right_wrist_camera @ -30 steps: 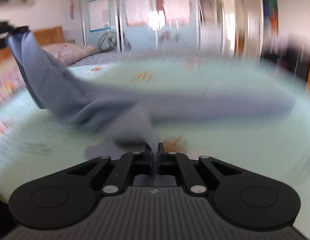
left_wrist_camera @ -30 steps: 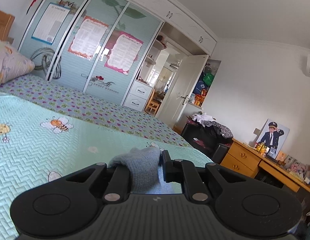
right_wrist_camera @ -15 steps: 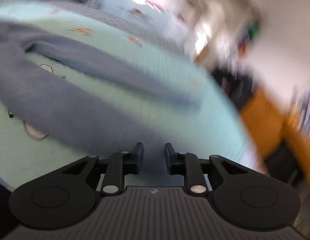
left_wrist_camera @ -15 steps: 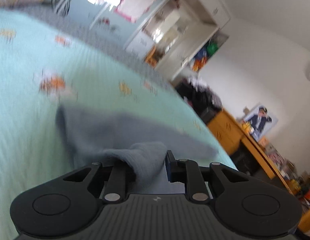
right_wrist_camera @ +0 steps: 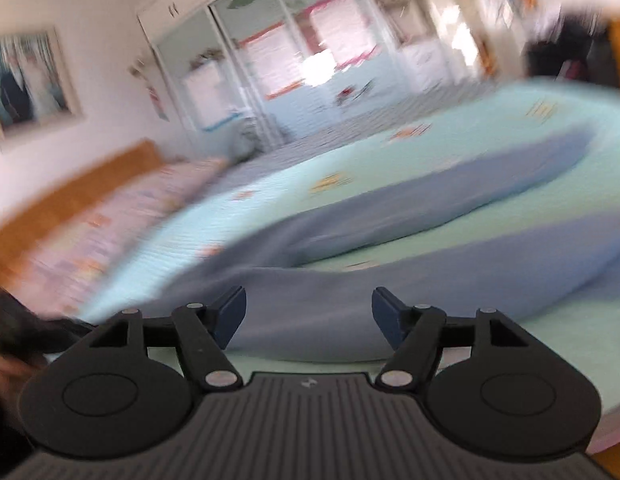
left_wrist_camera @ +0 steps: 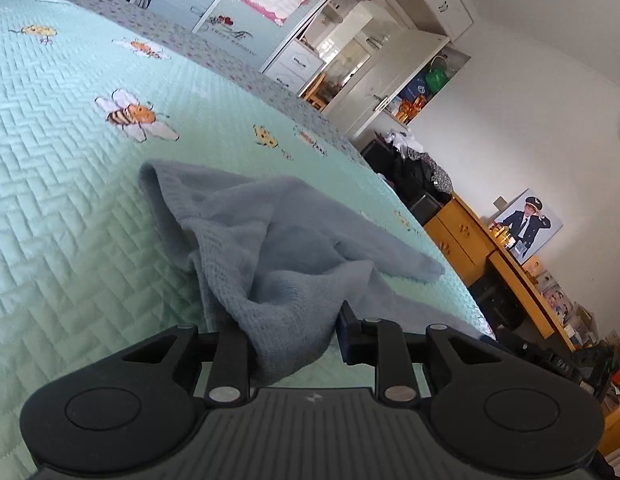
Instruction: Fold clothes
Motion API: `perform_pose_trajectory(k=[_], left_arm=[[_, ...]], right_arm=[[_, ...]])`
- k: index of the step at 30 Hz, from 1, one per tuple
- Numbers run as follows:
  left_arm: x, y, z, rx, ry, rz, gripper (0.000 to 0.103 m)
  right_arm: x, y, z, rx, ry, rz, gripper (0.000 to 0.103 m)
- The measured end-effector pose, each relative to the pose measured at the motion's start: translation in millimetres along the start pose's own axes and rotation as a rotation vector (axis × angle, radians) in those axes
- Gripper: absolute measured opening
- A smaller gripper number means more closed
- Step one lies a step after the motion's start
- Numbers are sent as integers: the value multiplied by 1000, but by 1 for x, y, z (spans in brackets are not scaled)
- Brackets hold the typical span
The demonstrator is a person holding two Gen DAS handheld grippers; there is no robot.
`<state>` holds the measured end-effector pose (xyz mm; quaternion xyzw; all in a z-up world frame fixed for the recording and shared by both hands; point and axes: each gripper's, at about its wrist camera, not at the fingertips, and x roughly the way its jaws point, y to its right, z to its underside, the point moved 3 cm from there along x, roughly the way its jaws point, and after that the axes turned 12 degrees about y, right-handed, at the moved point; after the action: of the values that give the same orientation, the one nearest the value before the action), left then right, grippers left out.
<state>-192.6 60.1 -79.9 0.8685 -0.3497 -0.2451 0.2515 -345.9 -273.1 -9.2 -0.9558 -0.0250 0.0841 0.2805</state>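
left wrist view: the left gripper (left_wrist_camera: 294, 332) sits low over the bed (left_wrist_camera: 70, 184), its jaws easing apart with a bunched fold of the grey-blue garment (left_wrist_camera: 270, 248) between them; the cloth fills the gap, so it looks lightly pinched. the rest of the garment lies rumpled on the bed just ahead of that gripper.

right wrist view, blurred: the right gripper (right_wrist_camera: 308, 316) is opening wide, nothing pressed between its pads, the garment (right_wrist_camera: 389, 264) spread on the bed in front.

reads as laying out after a fold. next call: re-grip an edge for the next fold.
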Motion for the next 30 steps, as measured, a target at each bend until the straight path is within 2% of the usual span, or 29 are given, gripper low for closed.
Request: perform_pose_trajectory(k=[3, 5, 11, 14, 18, 21, 30], left_arm=[[2, 10, 1, 46, -3, -6, 38], [2, 16, 4, 76, -4, -9, 49], [0, 12, 0, 68, 20, -4, 50], [2, 16, -12, 65, 43, 15, 50], [9, 13, -38, -47, 103, 43, 54], [15, 11, -51, -125, 128, 33, 57], [20, -1, -50, -147, 111, -35, 59]], right_arm=[[20, -25, 7, 84, -30, -80, 71], [33, -37, 19, 94, -68, -98, 71], [42, -39, 53, 173, -141, -126, 71], [37, -35, 58, 261, -156, -115, 72], [33, -20, 61, 377, -169, -95, 72], [29, -13, 65, 459, -166, -102, 74], [30, 13, 88, 691, -189, -83, 76]])
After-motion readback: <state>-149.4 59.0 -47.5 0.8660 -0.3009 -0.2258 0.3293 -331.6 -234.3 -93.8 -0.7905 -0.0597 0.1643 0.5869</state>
